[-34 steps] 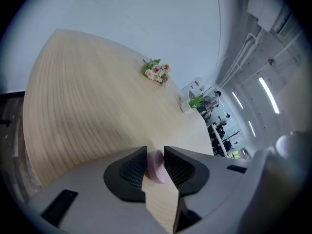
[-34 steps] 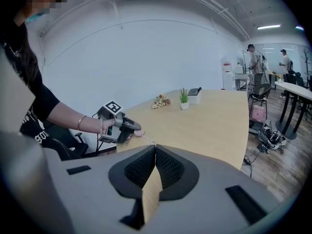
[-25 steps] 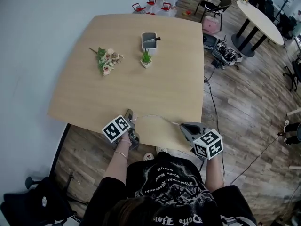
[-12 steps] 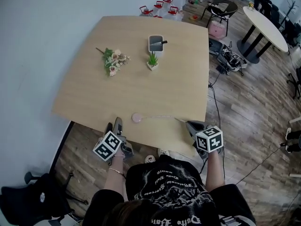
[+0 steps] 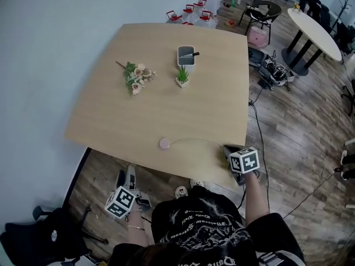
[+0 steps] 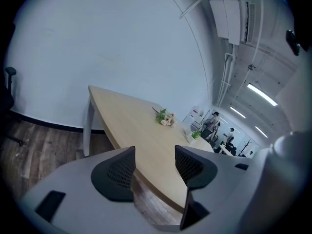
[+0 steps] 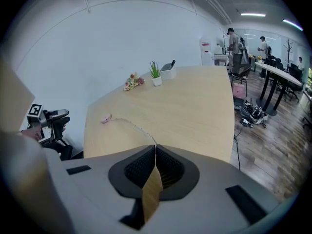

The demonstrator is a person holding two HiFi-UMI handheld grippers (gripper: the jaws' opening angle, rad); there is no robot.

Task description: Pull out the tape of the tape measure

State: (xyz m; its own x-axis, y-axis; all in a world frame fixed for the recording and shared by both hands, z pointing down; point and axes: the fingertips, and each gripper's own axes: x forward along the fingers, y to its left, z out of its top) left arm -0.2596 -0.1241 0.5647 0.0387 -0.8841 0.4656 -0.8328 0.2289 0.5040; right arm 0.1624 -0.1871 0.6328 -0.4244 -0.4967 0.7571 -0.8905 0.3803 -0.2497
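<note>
Tape point(image 7: 152, 191) was pinched in the right gripper point(image 7: 155, 156), mid-pull; the case point(image 5: 165, 143) at the table's point(image 5: 166, 93) near edge likely needed pinning by the open left gripper point(image 6: 154, 165).

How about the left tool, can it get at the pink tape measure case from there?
Probably yes: the left tool is open, empty, just off the table's near edge, and nothing stands between it and the pink case.

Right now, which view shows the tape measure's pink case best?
Head view: the pink case lies in full on the table, its tape curving to the right gripper. The right gripper view shows it small and far off, with the tape pinched in the shut jaws. The left gripper view doesn't show it.
</note>
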